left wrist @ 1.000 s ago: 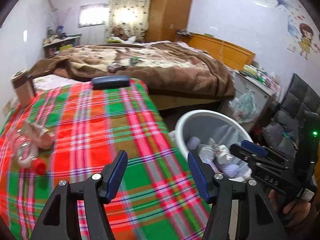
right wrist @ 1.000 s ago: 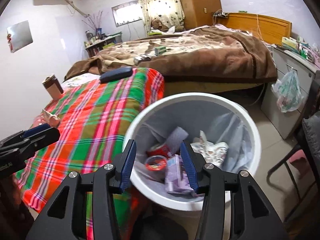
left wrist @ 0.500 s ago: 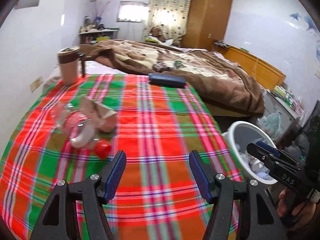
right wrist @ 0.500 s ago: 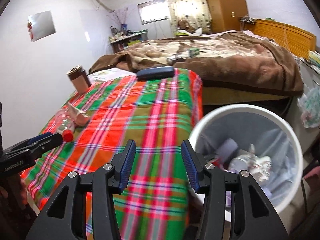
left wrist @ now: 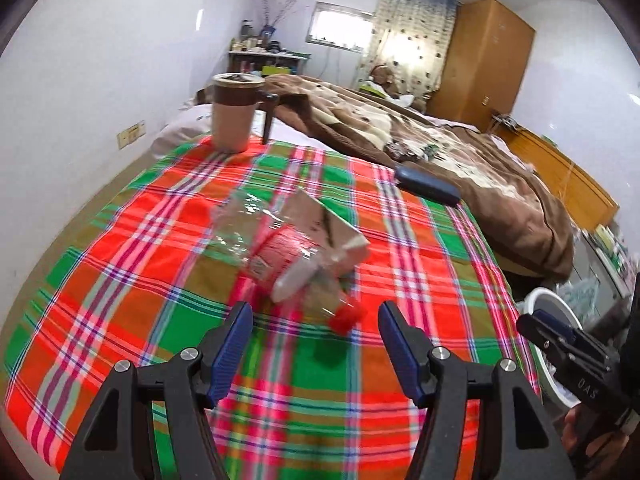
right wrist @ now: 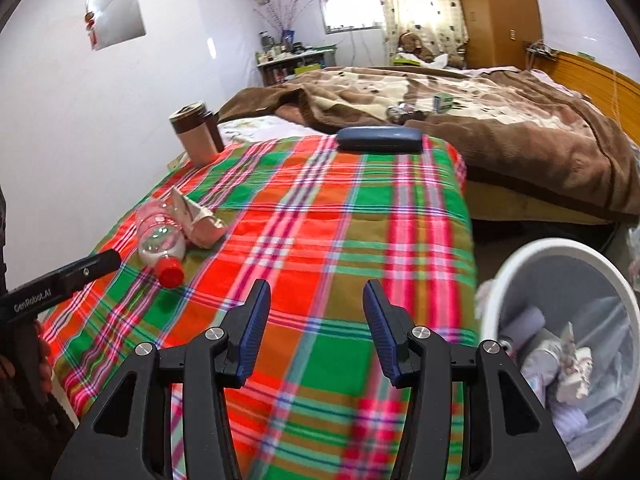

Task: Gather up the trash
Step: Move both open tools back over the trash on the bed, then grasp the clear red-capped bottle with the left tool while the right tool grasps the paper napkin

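Observation:
A clear plastic bottle [left wrist: 280, 258] with a red label and red cap lies on the plaid tablecloth [left wrist: 132, 280], beside a crumpled paper wrapper [left wrist: 332, 236]. My left gripper [left wrist: 314, 320] hovers open just short of the bottle's cap, nothing between its blue pads. In the right wrist view the bottle [right wrist: 162, 244] and wrapper [right wrist: 198, 220] lie far left. My right gripper [right wrist: 316, 302] is open and empty over the cloth. The white trash bin [right wrist: 560, 248] at lower right holds several pieces of rubbish.
A brown lidded mug [left wrist: 234, 114] stands at the table's far corner, and a dark blue case [left wrist: 426, 186] lies near the far edge. Behind is a bed with a brown blanket [right wrist: 460, 120]. The white bin [left wrist: 540, 304] stands beyond the table's right edge.
Both grippers swung left, away from the bin and over the table. The bottle and wrapper now lie right in front of the left gripper. Neither gripper has taken hold of anything.

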`<state>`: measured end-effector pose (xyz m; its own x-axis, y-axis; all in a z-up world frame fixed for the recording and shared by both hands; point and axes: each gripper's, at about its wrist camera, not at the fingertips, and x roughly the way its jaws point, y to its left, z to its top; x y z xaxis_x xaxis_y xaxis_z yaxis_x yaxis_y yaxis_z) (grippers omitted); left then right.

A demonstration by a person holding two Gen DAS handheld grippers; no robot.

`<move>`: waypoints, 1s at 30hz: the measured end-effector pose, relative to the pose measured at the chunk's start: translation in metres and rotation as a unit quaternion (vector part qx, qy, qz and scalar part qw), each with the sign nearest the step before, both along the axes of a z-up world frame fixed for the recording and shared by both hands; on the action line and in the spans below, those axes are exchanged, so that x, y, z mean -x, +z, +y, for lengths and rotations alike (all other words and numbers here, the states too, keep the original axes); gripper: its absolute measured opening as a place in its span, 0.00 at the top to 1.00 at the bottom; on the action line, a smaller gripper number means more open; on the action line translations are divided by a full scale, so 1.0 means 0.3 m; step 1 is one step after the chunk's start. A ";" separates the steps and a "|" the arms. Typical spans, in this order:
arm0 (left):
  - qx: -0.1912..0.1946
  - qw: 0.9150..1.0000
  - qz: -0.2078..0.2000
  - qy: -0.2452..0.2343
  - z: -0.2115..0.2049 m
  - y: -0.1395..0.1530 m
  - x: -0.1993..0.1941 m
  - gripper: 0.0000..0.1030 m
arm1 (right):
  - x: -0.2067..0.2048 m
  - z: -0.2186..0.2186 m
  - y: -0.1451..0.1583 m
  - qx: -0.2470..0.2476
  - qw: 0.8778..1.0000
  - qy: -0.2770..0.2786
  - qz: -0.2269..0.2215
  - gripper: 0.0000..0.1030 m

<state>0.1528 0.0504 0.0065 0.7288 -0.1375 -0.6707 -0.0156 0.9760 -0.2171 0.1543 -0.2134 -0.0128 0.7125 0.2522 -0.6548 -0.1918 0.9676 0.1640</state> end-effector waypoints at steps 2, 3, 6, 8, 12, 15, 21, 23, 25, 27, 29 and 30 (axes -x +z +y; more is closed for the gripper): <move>0.006 1.000 0.002 0.007 0.026 -0.003 -0.015 0.37 | -0.020 0.031 0.003 0.006 1.000 0.010 0.001 0.52; 0.010 1.000 0.003 0.011 0.039 -0.004 -0.025 0.36 | -0.030 0.042 0.004 0.008 1.000 0.014 0.002 0.52; 0.028 0.999 0.005 0.021 0.074 -0.007 -0.055 0.30 | -0.060 0.084 0.010 0.014 0.999 0.029 0.001 0.52; 0.027 0.999 0.008 0.031 0.087 -0.012 -0.079 0.30 | -0.078 0.110 0.013 0.016 0.999 0.037 -0.001 0.52; 0.031 0.999 0.016 0.040 0.099 -0.025 -0.141 0.30 | -0.118 0.144 0.007 0.008 0.999 0.042 0.002 0.52; 0.040 0.998 0.024 0.046 0.103 -0.038 -0.192 0.30 | -0.151 0.170 -0.007 0.009 0.999 0.046 0.009 0.51; 0.069 0.996 0.047 0.042 0.107 -0.076 -0.284 0.30 | -0.206 0.197 -0.017 0.006 0.999 0.049 0.014 0.51; 0.055 0.997 0.049 0.037 0.093 -0.084 -0.300 0.30 | -0.223 0.201 -0.019 0.006 0.999 0.048 0.015 0.51; 0.057 0.996 0.059 0.031 0.095 -0.103 -0.318 0.30 | -0.242 0.208 -0.023 0.007 0.999 0.047 0.017 0.51; 0.069 0.995 0.067 0.023 0.109 -0.122 -0.326 0.28 | -0.256 0.216 -0.027 0.007 0.999 0.047 0.020 0.51; 0.063 0.995 0.072 0.021 0.119 -0.131 -0.333 0.28 | -0.268 0.229 -0.030 0.007 0.999 0.049 0.021 0.51; 0.057 0.995 0.075 0.023 0.123 -0.135 -0.335 0.29 | -0.272 0.235 -0.031 0.008 0.998 0.050 0.022 0.51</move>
<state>0.2534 0.0872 -0.0339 0.6282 -0.1875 -0.7551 -0.1005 0.9428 -0.3178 0.2360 -0.1430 -0.0221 0.6549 0.3098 -0.6893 -0.2803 0.9466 0.1591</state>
